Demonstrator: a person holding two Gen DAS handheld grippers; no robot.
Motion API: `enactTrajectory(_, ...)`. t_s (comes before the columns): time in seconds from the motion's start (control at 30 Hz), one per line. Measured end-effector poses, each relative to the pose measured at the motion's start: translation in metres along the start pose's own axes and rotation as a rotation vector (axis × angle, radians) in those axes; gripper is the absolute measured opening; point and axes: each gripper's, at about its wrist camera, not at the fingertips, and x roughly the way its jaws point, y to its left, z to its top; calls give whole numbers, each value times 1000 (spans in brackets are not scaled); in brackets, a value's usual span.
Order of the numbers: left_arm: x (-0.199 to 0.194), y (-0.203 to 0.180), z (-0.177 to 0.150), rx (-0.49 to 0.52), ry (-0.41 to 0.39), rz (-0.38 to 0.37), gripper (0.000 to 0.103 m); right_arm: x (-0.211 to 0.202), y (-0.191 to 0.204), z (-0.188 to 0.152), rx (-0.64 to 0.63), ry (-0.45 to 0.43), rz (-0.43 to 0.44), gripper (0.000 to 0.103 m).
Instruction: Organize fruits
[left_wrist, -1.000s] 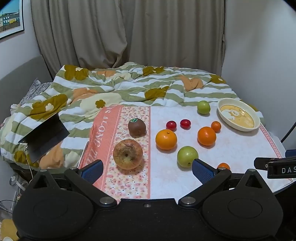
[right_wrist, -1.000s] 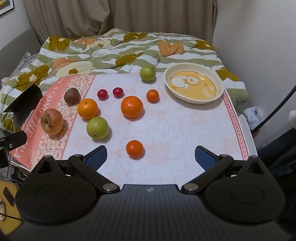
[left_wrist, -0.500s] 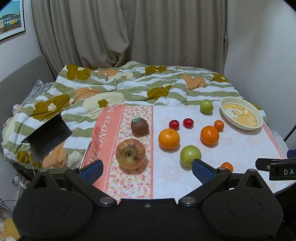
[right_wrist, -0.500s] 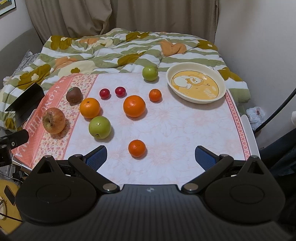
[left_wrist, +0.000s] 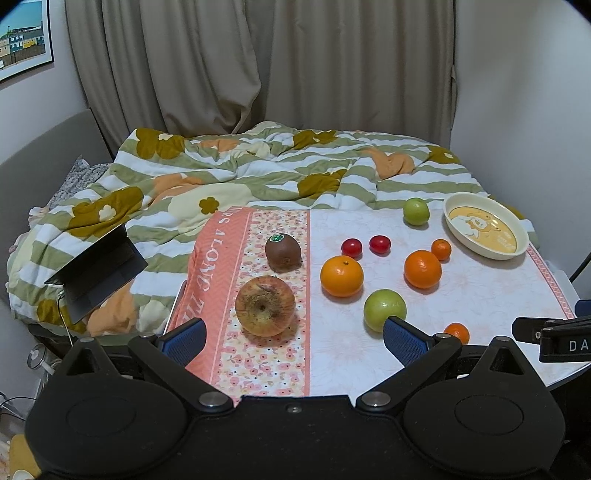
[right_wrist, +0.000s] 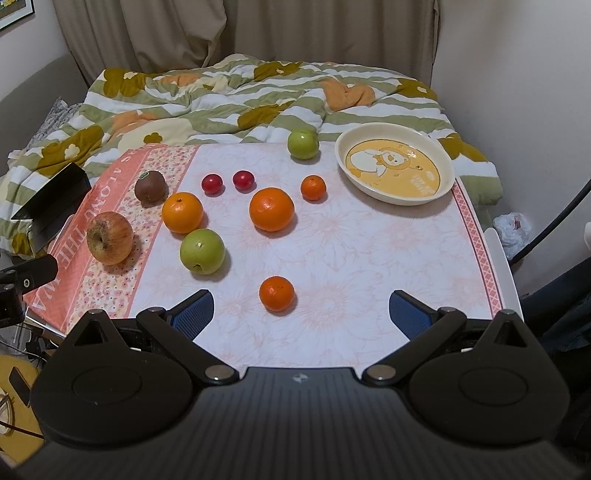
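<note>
Both sets of jaws stand spread wide and hold nothing: the left gripper (left_wrist: 293, 338) hangs over the near edge of the worktop (left_wrist: 480, 295) with the red apple (left_wrist: 265, 305) just ahead of it, and the right gripper (right_wrist: 301, 314) hangs over the same edge with the small near tangerine (right_wrist: 277, 293) sitting just beyond its open gap. Outward from there the fruit lies scattered, each piece apart from the others: a large green apple (right_wrist: 202, 251), two oranges (right_wrist: 182, 212) (right_wrist: 272, 209), a kiwi (right_wrist: 150, 187) with a green sticker, two small red fruits (right_wrist: 212, 184) (right_wrist: 243, 180) side by side, a second small tangerine (right_wrist: 313, 187) and a smaller green apple (right_wrist: 303, 144) at the far edge. The cream dish (right_wrist: 373, 184) at the far right holds no fruit, so nothing looks sorted yet. The tangerine is likely light, with a soft, yielding peel; it should be taken across its widest middle with a gentle squeeze, since round fruit can roll or squirt out of a pinch set too high. The apples look heavier and firmer, and the red one appears blemished around its stem hollow, so its smooth flanks are the safer hold.
</note>
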Motion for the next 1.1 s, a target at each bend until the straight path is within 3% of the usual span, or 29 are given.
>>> enactTrajectory(1.1, 2, 4, 0, -3, 0, 3, 103, 1, 4, 0, -1, 0, 4, 103)
